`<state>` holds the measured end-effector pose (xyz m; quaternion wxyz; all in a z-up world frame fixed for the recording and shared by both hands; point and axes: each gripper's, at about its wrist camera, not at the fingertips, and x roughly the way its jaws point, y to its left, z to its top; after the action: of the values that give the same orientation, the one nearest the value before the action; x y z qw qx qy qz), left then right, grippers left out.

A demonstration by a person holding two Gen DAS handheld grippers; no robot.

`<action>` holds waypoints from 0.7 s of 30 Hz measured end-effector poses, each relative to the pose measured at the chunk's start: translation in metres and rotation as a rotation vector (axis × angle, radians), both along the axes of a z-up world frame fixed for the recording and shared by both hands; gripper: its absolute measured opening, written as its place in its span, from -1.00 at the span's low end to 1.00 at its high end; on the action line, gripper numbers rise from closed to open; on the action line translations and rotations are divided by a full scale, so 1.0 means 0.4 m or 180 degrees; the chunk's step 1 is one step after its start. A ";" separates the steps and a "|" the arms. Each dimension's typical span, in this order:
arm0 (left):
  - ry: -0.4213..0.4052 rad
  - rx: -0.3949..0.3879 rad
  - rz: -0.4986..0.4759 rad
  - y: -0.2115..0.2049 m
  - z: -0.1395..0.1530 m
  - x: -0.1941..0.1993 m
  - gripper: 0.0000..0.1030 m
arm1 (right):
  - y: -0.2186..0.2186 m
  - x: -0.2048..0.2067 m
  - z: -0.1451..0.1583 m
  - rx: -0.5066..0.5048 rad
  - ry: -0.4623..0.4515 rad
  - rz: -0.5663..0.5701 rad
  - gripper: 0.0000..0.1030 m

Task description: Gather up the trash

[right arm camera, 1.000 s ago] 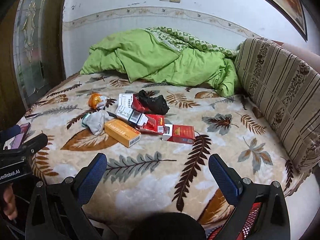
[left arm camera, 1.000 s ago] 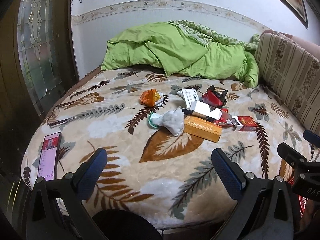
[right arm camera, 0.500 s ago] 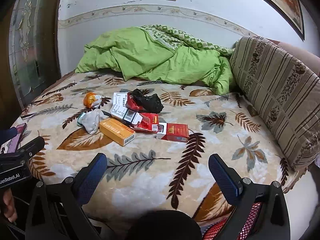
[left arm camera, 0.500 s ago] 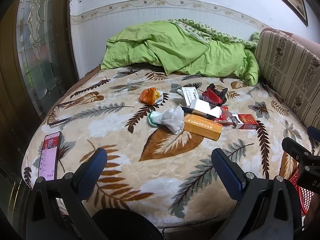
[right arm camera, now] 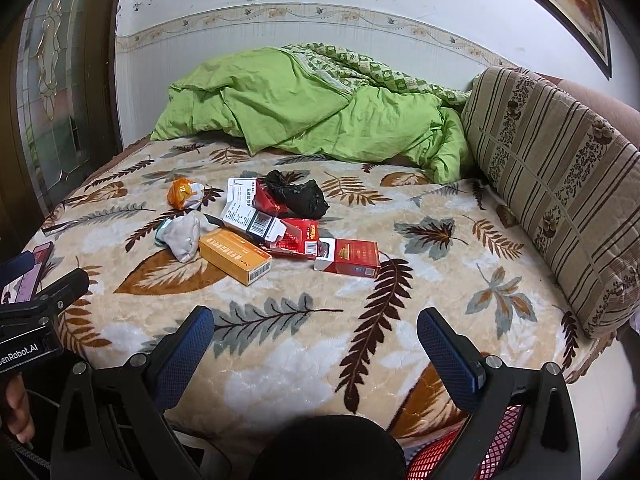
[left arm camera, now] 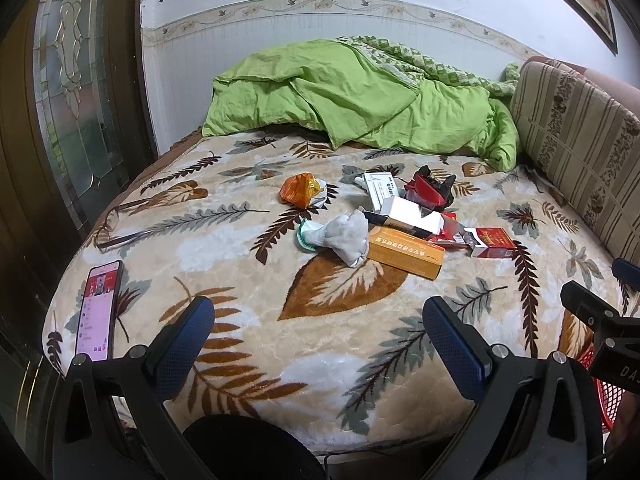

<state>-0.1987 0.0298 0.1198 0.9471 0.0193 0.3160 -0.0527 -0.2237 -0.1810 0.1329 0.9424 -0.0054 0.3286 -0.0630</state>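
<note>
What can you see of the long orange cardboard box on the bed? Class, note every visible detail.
The long orange cardboard box is a slim rectangular carton with dark print along its top and a barcode on its near end. It looks closed and undented. It lies flat on the leaf-patterned blanket, at the near edge of the litter pile, with the crumpled grey-white cloth against its left end and a white barcoded carton just behind.
</note>
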 end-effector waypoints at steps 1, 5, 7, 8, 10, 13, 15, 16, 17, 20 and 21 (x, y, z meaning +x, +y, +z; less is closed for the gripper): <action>0.0000 0.0000 0.0000 0.000 0.000 0.000 1.00 | 0.001 0.001 -0.002 0.0001 0.0009 0.0000 0.98; 0.0004 0.0000 -0.0002 0.000 0.001 0.000 1.00 | 0.004 0.002 -0.002 -0.0005 0.0023 0.0009 0.98; 0.0003 -0.0001 0.0000 0.000 0.001 0.000 1.00 | 0.004 0.001 -0.002 -0.0001 0.0022 0.0010 0.98; 0.0002 -0.0002 0.0001 0.000 0.001 0.000 1.00 | 0.004 0.001 -0.003 -0.0001 0.0023 0.0010 0.98; 0.0004 -0.0001 0.0000 0.000 0.002 0.000 1.00 | 0.005 0.001 -0.003 -0.0003 0.0027 0.0015 0.98; 0.0006 -0.0001 -0.0001 0.000 0.002 0.000 1.00 | 0.005 0.003 -0.009 0.0010 0.0049 0.0023 0.98; 0.0008 -0.0001 -0.0002 0.000 0.002 0.001 1.00 | 0.004 0.005 -0.012 0.0020 0.0065 0.0027 0.98; 0.0022 -0.0003 -0.0004 0.000 -0.001 0.000 1.00 | 0.005 0.006 -0.014 0.0023 0.0071 0.0030 0.98; 0.0027 -0.0005 -0.0004 0.000 -0.003 -0.003 1.00 | 0.004 0.007 -0.015 0.0025 0.0078 0.0030 0.98; 0.0028 0.0002 -0.0004 0.000 -0.005 -0.004 1.00 | 0.004 0.008 -0.017 0.0024 0.0087 0.0034 0.98; 0.0029 -0.0004 -0.0004 0.000 -0.003 -0.001 1.00 | 0.003 0.008 -0.018 0.0027 0.0089 0.0036 0.98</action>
<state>-0.1992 0.0298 0.1184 0.9456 0.0186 0.3202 -0.0536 -0.2204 -0.1796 0.1259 0.9381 -0.0041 0.3419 -0.0562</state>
